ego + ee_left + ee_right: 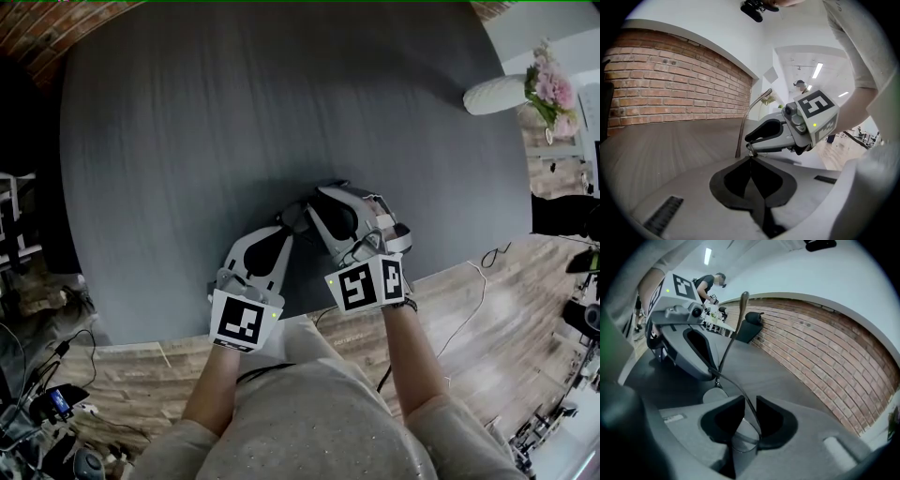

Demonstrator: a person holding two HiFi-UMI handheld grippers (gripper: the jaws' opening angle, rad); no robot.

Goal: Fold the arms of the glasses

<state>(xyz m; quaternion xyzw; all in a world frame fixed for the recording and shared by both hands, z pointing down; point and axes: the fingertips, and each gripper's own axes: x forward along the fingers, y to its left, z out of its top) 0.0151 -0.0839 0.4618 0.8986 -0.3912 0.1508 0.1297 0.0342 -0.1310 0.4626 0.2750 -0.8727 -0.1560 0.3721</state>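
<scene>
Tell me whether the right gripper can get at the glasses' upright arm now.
Probably yes: the right gripper has open jaws astride the glasses frame, and the upright arm rises free just beyond; the left gripper only pinches by its hinge.

Dark grey round table (234,141); white vase (495,95), pink flowers (551,89), at right edge.
</scene>
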